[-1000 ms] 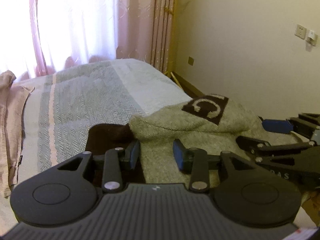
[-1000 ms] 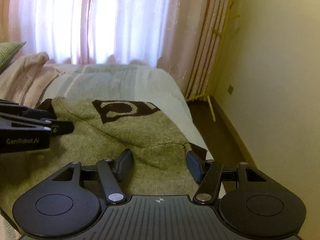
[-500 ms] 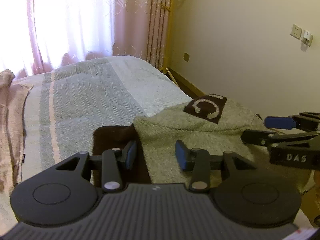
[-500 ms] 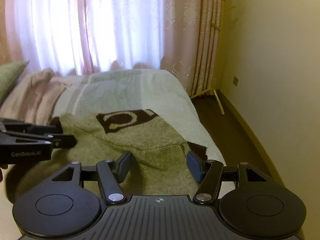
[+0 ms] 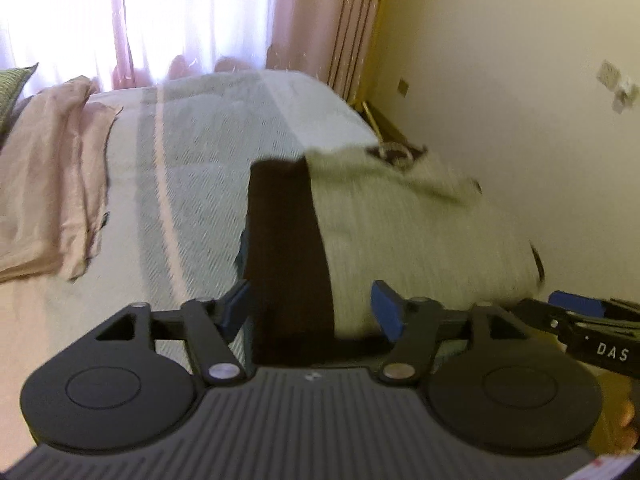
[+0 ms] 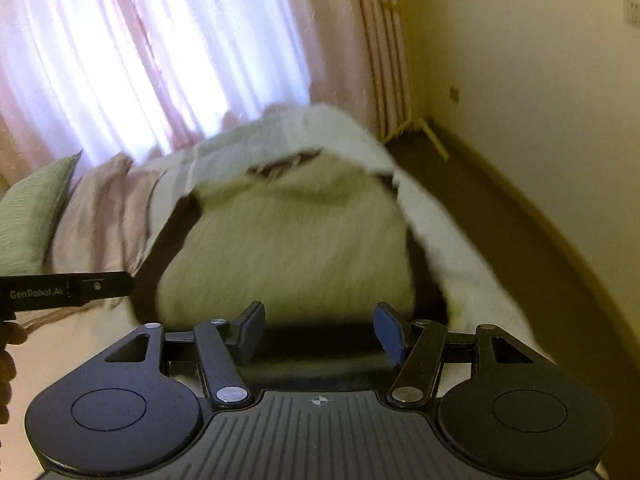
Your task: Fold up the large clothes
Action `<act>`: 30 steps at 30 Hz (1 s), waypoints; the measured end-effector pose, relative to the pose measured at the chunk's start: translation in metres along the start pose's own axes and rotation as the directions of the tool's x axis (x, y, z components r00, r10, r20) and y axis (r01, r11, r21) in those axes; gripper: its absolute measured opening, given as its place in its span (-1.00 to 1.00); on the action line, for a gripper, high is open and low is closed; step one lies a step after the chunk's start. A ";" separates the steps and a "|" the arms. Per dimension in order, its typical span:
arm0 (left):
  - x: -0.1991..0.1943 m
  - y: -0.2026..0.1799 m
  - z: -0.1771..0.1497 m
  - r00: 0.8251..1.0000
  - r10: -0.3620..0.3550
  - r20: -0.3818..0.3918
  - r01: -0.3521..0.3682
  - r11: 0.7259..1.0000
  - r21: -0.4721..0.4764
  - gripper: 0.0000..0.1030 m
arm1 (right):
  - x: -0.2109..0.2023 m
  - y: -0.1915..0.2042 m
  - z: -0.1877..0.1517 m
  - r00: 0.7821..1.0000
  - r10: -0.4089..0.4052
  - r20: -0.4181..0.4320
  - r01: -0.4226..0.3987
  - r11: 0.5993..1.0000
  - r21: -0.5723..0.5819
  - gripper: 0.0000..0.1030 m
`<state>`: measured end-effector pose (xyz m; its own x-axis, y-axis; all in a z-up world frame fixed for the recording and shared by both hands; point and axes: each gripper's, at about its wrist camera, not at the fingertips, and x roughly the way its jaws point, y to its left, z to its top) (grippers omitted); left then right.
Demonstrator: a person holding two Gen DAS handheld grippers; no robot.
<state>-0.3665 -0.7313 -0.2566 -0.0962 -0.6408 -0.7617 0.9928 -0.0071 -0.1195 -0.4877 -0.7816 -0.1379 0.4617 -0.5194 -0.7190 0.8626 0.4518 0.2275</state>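
Note:
An olive-green sweater [image 5: 400, 220] with a dark brown band [image 5: 284, 240] and a brown logo patch [image 5: 394, 152] lies folded on the bed, blurred in both views. My left gripper [image 5: 312, 308] hovers above its near edge. Its jaws are opening, and the brown band shows in the gap with neither pad pressing on it. My right gripper [image 6: 320, 326] stands open above the sweater [image 6: 288, 240] with nothing gripped. The left wrist view catches the right gripper [image 5: 560, 312] at its right edge, and the left gripper [image 6: 116, 284] pokes in from the left of the right wrist view.
A striped grey-green blanket [image 5: 200, 160] covers the bed. A pink cloth pile [image 5: 48, 180] and a green pillow [image 6: 32, 220] lie at its left. Curtains hang behind. On the right, dark floor [image 6: 500, 220] runs along a cream wall. A person's hand [image 6: 8, 360] shows at the left edge.
Both grippers have drawn back and up from the sweater, so more of the bed shows. The left gripper's jaws have spread much wider. The right jaws keep the same gap.

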 end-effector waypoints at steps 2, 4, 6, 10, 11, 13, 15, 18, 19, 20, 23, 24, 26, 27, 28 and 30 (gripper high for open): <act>-0.020 -0.007 -0.012 1.000 0.017 -0.015 -0.016 1.000 0.025 0.33 | -0.018 0.009 -0.012 1.000 0.012 -0.021 -0.012 1.000 -0.001 0.18; -0.043 -0.011 -0.024 0.999 0.029 -0.018 -0.028 0.999 0.037 0.39 | -0.035 0.018 -0.019 0.999 0.015 -0.037 -0.015 1.000 -0.015 0.20; -0.066 -0.014 -0.036 0.999 0.045 -0.003 -0.045 0.998 0.053 0.58 | -0.055 0.027 -0.028 0.999 0.017 -0.037 -0.018 1.000 -0.020 0.22; -0.108 -0.014 -0.053 0.998 0.050 0.025 -0.052 0.996 0.075 0.74 | -0.094 0.044 -0.045 0.999 0.027 -0.036 -0.027 1.000 -0.010 0.25; -0.117 -0.014 -0.058 0.998 0.051 0.026 -0.053 0.995 0.079 0.78 | -0.103 0.047 -0.050 0.999 0.032 -0.030 -0.032 0.999 -0.002 0.26; -0.139 -0.015 -0.068 0.996 0.068 0.051 -0.072 0.993 0.092 0.85 | -0.121 0.054 -0.057 0.999 0.027 -0.023 -0.027 1.000 0.010 0.27; -0.160 -0.014 -0.078 0.994 0.075 0.079 -0.083 0.992 0.097 0.92 | -0.138 0.062 -0.062 0.999 0.024 -0.023 -0.024 1.000 0.006 0.28; -0.188 -0.007 -0.091 0.996 0.044 0.074 -0.049 0.997 0.067 0.92 | -0.162 0.076 -0.075 1.000 0.008 -0.009 -0.008 1.000 -0.015 0.29; -0.197 -0.006 -0.095 0.997 0.039 0.072 -0.044 0.997 0.066 0.92 | -0.170 0.081 -0.079 1.000 0.001 -0.007 -0.001 1.000 -0.020 0.29; -0.203 -0.006 -0.099 0.997 0.039 0.073 -0.044 0.997 0.071 0.92 | -0.177 0.085 -0.083 1.000 -0.005 -0.003 0.005 1.000 -0.022 0.29; -0.225 -0.004 -0.111 0.996 0.029 0.081 -0.036 0.996 0.082 0.92 | -0.199 0.098 -0.099 1.000 -0.013 0.011 0.013 1.000 -0.016 0.29; -0.231 -0.003 -0.115 0.996 0.022 0.082 -0.029 0.996 0.080 0.92 | -0.204 0.101 -0.104 1.000 -0.012 0.013 0.012 1.000 -0.014 0.29; -0.240 0.000 -0.122 0.997 0.009 0.083 -0.016 0.997 0.080 0.92 | -0.215 0.110 -0.113 1.000 -0.012 0.016 0.012 1.000 -0.014 0.29; -0.244 0.001 -0.126 0.997 0.005 0.082 -0.012 0.996 0.083 0.92 | -0.220 0.113 -0.117 1.000 -0.015 0.021 0.015 1.000 -0.015 0.29; -0.248 0.002 -0.130 0.997 -0.002 0.082 -0.005 0.996 0.089 0.92 | -0.224 0.117 -0.121 0.999 -0.019 0.027 0.019 1.000 -0.017 0.29; -0.254 0.004 -0.136 0.997 -0.011 0.082 0.002 0.995 0.099 0.92 | -0.230 0.121 -0.126 0.999 -0.019 0.029 0.020 1.000 -0.016 0.29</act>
<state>-0.3480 -0.4641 -0.1506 -0.1006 -0.7012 -0.7058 0.9947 -0.0844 -0.0579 -0.5153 -0.5158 -0.0274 0.4509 -0.5486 -0.7041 0.8680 0.4533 0.2026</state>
